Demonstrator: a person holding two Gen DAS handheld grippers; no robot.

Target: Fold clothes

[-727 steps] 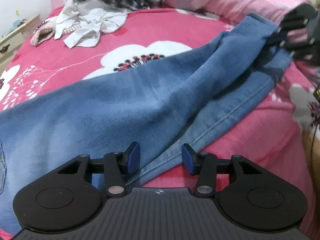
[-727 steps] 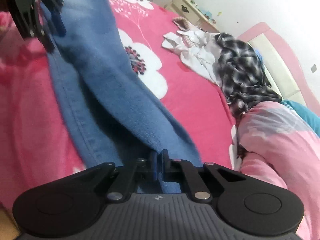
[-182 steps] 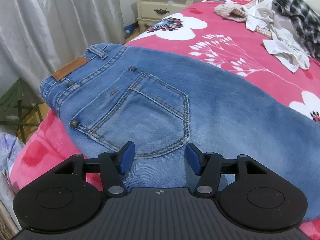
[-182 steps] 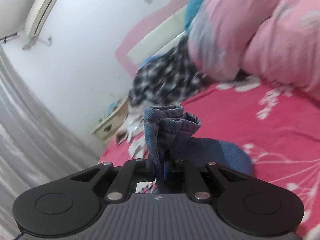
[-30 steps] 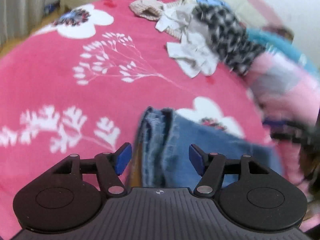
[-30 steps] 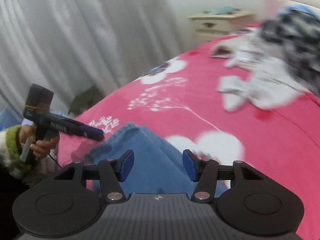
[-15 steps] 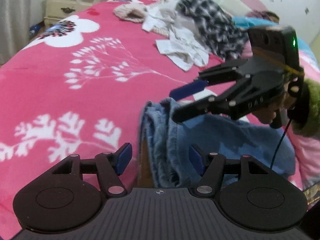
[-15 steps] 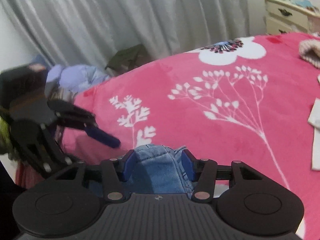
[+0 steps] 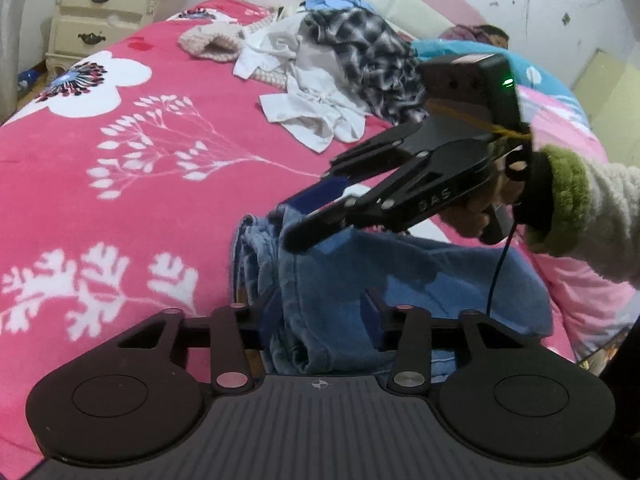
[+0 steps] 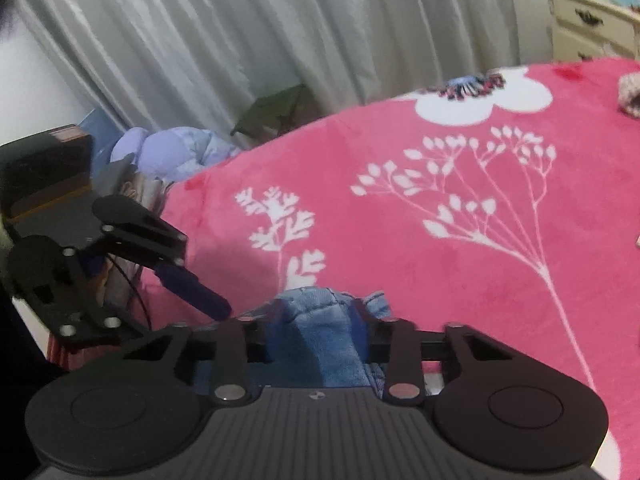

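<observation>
The blue jeans (image 9: 400, 280) lie folded into a thick bundle on the pink flowered bedspread (image 9: 120, 160). My left gripper (image 9: 320, 316) has its jaws wide around the near end of the bundle, both pads pressed into the denim. My right gripper (image 9: 304, 216) comes in from the right and clamps the bundle's far left corner. In the right wrist view the jeans (image 10: 316, 320) fill the gap of the right gripper (image 10: 316, 332). The left gripper's fingers (image 10: 192, 286) reach in from the left there.
A heap of unfolded clothes (image 9: 340, 64) lies at the head of the bed, near a cream nightstand (image 9: 104, 20). A pink quilt (image 9: 592, 292) borders the jeans on the right. A green-cuffed sleeve (image 9: 560, 200) holds the right gripper. Grey curtains (image 10: 280, 40) and a lilac garment (image 10: 168, 152) lie past the bed edge.
Both grippers have moved in onto the folded jeans. Their jaws have narrowed from fully open until the pads press the bundle from both sides.
</observation>
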